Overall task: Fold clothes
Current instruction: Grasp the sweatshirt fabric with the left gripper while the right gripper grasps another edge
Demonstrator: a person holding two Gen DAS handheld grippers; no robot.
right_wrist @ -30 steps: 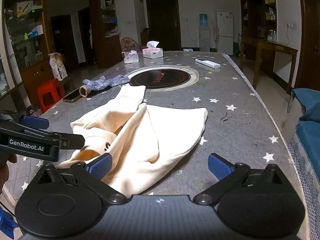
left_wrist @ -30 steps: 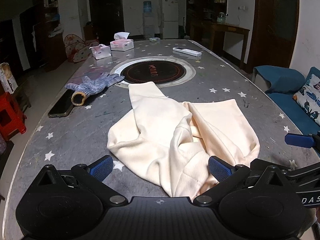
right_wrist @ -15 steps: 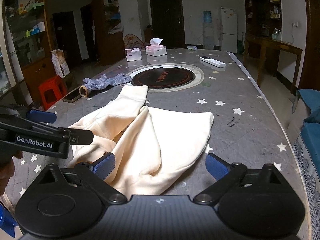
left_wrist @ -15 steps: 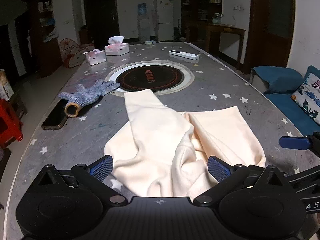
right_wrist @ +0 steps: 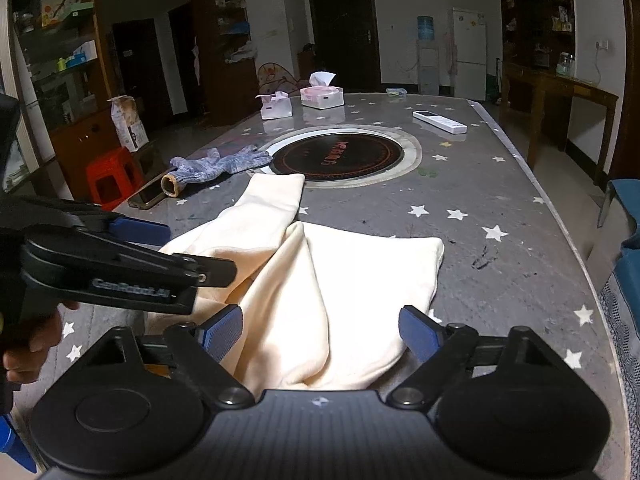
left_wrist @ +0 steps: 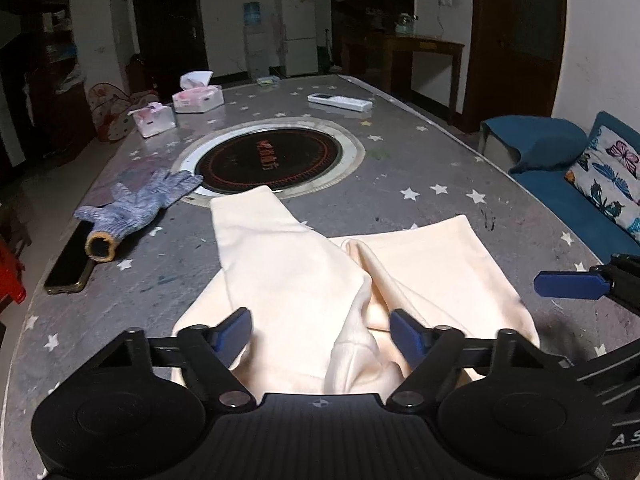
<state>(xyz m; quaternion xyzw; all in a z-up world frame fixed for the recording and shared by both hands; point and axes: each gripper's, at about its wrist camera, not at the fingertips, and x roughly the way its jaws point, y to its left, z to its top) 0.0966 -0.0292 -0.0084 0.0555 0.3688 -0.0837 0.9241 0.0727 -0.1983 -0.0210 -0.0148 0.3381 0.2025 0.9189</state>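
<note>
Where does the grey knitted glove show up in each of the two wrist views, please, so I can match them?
Left wrist view: the grey glove lies at centre-left, left of the cream garment.
Right wrist view: the grey glove lies left of centre in the upper half, beyond the garment's far sleeve.
Shared landmark: the round black cooktop set in the table, just right of the glove's fingertips.

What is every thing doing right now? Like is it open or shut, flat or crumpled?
left gripper: open, fingers either side of the cloth.
right gripper: open, holding nothing.
cream garment: crumpled, not folded yet.
grey glove: lying flat, cuff open.
phone: screen dark.
pink tissue box: open, tissue sticking up.
remote: lying flat.
</note>
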